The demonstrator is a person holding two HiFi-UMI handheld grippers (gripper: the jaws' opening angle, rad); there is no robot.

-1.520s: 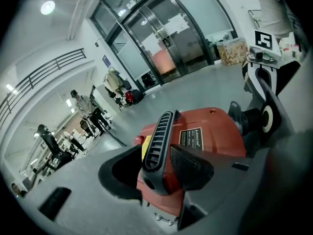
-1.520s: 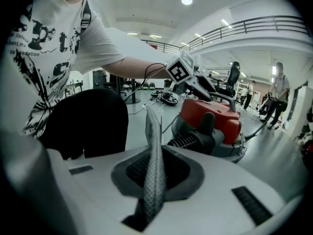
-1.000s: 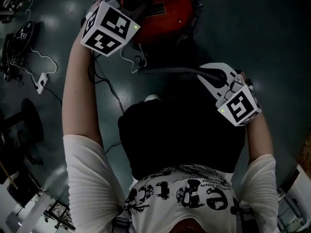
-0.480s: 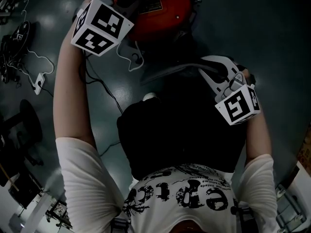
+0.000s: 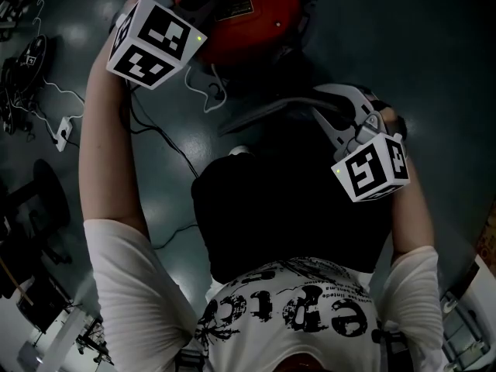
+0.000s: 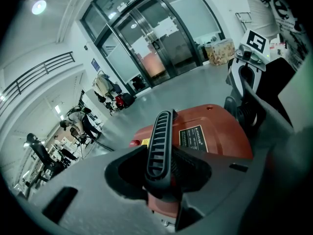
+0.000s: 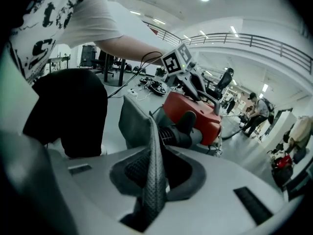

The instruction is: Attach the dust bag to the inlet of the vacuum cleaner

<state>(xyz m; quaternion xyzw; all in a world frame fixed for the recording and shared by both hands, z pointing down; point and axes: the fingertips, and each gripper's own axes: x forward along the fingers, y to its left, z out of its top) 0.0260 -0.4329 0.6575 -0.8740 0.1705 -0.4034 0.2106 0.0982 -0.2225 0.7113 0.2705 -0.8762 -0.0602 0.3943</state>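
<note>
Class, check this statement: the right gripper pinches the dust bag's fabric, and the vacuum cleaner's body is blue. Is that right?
No: the vacuum cleaner's body is red, as the right gripper view shows. The right gripper does pinch the dust bag by its fabric.

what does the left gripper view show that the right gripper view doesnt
Only the left gripper view: the left gripper with jaws closing on the black ribbed handle, the label plate, glass doors. Only the right gripper view: the right gripper pinching the grey dust bag, the corrugated hose. Both: the red vacuum cleaner.
</note>
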